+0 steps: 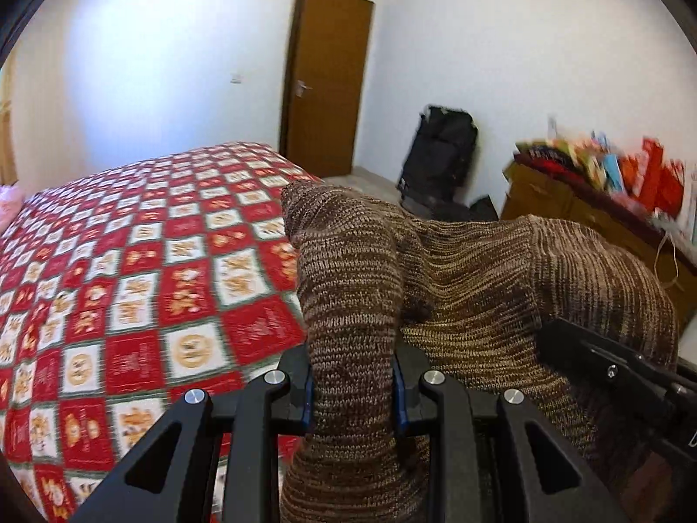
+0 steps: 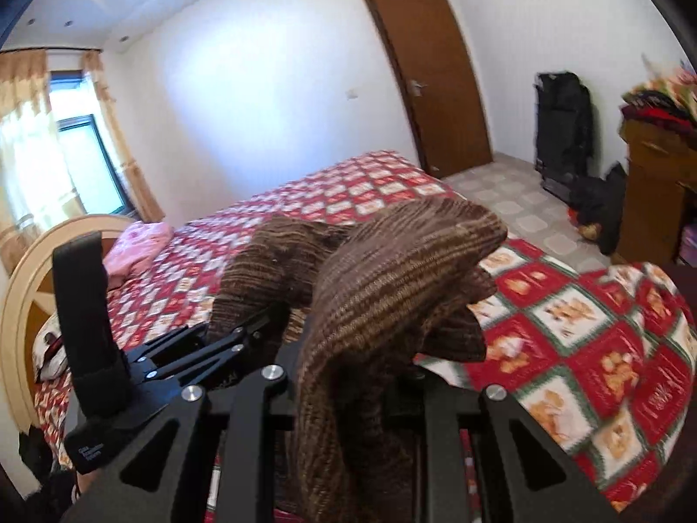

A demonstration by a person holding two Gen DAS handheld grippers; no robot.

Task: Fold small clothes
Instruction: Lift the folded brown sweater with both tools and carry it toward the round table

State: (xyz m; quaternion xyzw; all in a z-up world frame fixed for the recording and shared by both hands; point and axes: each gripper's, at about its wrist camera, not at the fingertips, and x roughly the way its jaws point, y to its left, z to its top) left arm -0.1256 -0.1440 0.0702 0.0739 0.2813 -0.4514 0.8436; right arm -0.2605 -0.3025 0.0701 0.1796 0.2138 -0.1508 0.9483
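A brown striped knit garment [image 1: 457,287] hangs in the air above the bed, held by both grippers. My left gripper [image 1: 353,392] is shut on a bunched part of it, which drapes over and between the fingers. My right gripper [image 2: 348,392] is shut on another part of the same knit [image 2: 392,287], which covers its fingertips. In the left wrist view the right gripper shows at the right edge [image 1: 610,361]. In the right wrist view the left gripper shows at the left [image 2: 196,353], close beside.
The bed has a red, white and green checked quilt [image 1: 143,287] [image 2: 588,327], with a pink cloth [image 2: 139,244] near the headboard [image 2: 26,296]. A wooden door [image 1: 324,83], black bags [image 1: 440,152] and a cluttered wooden dresser [image 1: 588,200] stand at the far right.
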